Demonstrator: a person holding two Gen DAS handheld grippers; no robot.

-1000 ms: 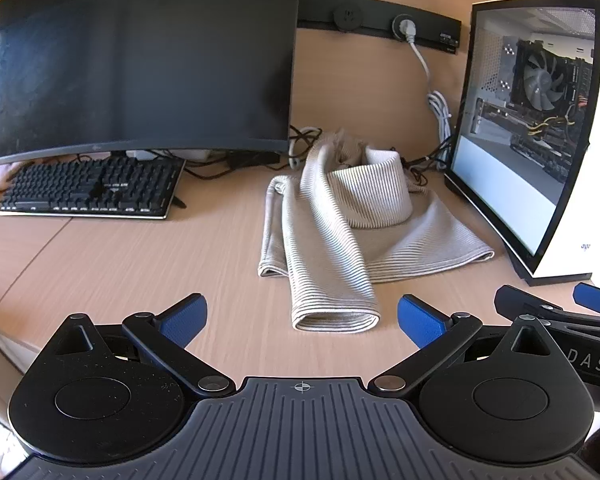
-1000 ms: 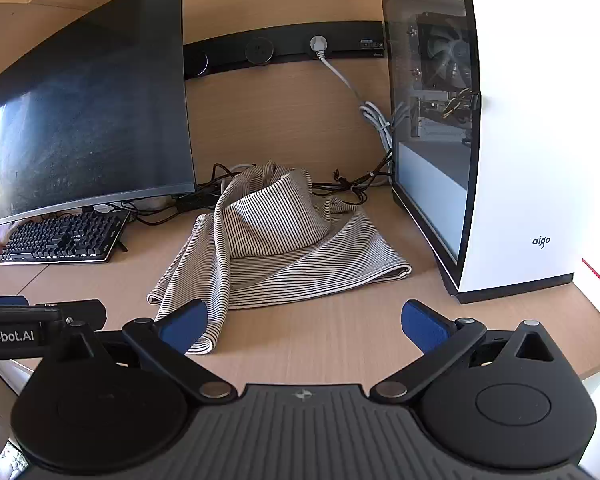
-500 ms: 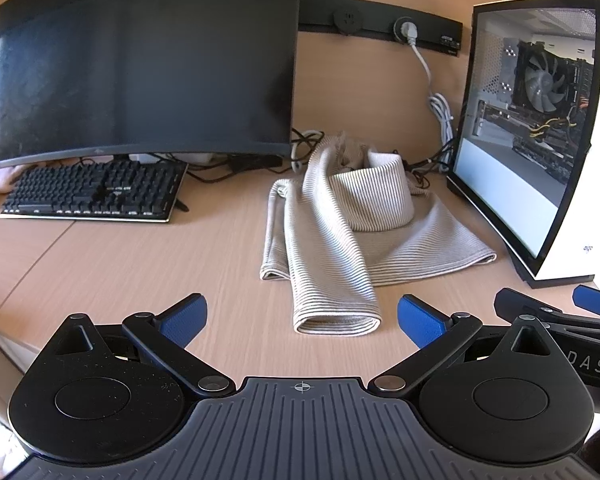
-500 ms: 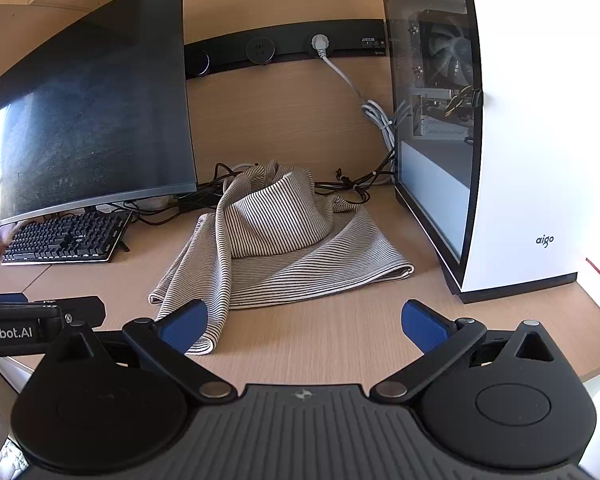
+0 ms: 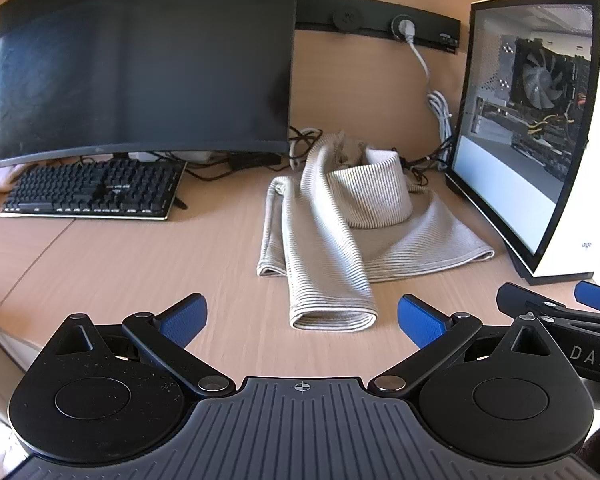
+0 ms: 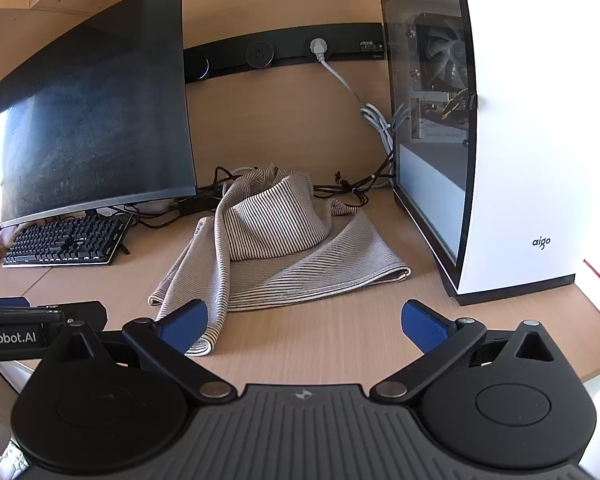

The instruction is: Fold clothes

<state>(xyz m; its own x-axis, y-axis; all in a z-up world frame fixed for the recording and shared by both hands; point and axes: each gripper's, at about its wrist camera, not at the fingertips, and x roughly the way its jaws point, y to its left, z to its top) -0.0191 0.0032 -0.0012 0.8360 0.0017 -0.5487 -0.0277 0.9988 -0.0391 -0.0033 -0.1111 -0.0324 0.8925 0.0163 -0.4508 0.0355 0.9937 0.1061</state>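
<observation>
The striped knit garment lies crumpled on the wooden desk, between the curved monitor on the left and the white PC case on the right. One rolled section of the garment runs toward the near edge and ends in a rounded cuff; a second flap is bunched upright at the far end, close to the cables against the back panel. The remaining fabric spreads flat to the right, with its hem near the base of the PC case but not touching it.

The left gripper is positioned at the near side of the desk, facing the cuff end. Its jaws are spread wide apart with nothing between them. The blue fingertips are clear of the fabric.

The right gripper is positioned beside the left one, also at the near edge. Its jaws are spread wide apart and hold nothing. In the right wrist view, its left fingertip overlaps the cuff end; contact cannot be determined.

A black keyboard sits at the far left under the monitor. A white plug is seated in the wall socket strip above the garment.
</observation>
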